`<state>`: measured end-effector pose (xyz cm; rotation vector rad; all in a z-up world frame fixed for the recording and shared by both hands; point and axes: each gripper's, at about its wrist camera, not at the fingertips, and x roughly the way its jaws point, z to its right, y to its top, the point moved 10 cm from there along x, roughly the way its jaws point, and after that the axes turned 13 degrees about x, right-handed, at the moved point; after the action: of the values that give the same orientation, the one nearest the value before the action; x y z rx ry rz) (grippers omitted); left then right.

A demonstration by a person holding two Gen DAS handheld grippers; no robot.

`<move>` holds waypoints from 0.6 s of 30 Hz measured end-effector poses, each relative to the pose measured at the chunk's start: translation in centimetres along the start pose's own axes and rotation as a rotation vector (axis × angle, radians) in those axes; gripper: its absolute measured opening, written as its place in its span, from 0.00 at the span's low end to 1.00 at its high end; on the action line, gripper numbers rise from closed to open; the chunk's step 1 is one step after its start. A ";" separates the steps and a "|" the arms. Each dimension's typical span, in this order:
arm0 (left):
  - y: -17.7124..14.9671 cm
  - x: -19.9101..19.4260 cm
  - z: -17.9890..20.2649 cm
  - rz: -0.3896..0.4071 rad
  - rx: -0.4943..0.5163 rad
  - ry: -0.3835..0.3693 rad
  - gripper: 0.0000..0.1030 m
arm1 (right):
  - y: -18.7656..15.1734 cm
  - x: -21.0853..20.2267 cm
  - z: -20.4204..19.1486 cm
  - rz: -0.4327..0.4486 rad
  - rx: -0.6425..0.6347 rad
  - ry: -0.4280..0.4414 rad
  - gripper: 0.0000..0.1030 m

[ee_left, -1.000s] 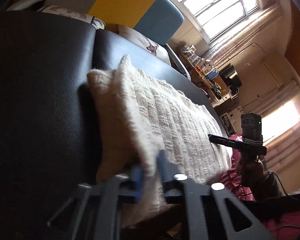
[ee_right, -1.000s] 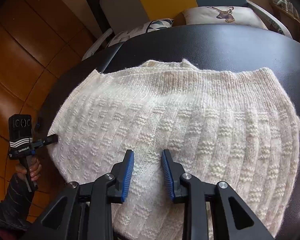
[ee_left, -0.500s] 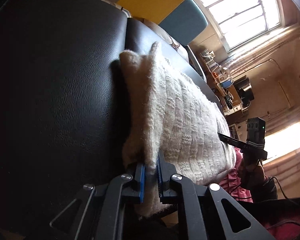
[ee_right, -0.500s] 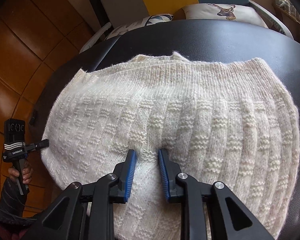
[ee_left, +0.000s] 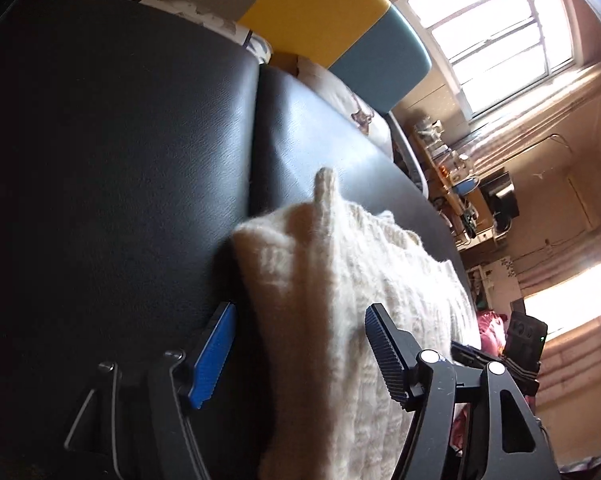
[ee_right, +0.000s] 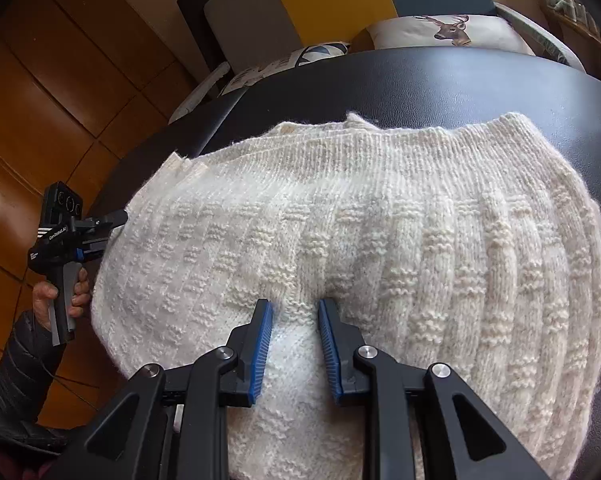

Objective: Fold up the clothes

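- Left gripper (ee_left: 300,352): its jaws are opening, well apart now. The blue pads (ee_left: 214,356) stand clear of the knit. The sweater's folded edge lies between them, but nothing presses on it. In the right wrist view this gripper (ee_right: 118,222) sits at the sweater's left edge, with a hand (ee_right: 58,294) in a dark sleeve (ee_right: 16,376) around its grip.
- Sweater (ee_right: 360,248): cream, chunky knit with ribbed and blocked bands. It lies folded on the black padded table (ee_right: 440,84), spread wide, and its near part hangs toward the right wrist camera. The top edge runs across the table, with a small point of knit sticking up near the middle. From the left wrist view the sweater (ee_left: 340,280) shows as a thick stack with that point standing up at its far end.
- Right gripper (ee_right: 294,320): jaws narrow, a ridge of knit bunched between the blue pads, which press on it from both sides. The fabric puckers toward the pinch.
- Beyond the table: a deer cushion (ee_right: 444,32) and a grey, yellow and blue panel (ee_right: 300,0).
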<state>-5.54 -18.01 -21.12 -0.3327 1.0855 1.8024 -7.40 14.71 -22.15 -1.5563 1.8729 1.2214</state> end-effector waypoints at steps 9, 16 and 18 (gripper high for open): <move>0.8 2.4 0.1 -0.006 -0.031 0.014 0.38 | -0.1 -0.2 -0.2 0.023 -0.019 0.026 0.24; 1.1 1.8 -0.2 0.018 -0.099 0.021 0.20 | 0.4 -2.5 0.1 0.016 -0.162 -0.031 0.24; 1.6 1.3 -0.3 0.020 -0.090 0.028 0.20 | 0.8 -3.9 0.6 0.010 -0.230 -0.070 0.24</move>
<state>-7.62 -17.67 -21.28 -0.4032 1.0330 1.8731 -7.17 17.42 -19.21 -1.5972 1.7478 1.5215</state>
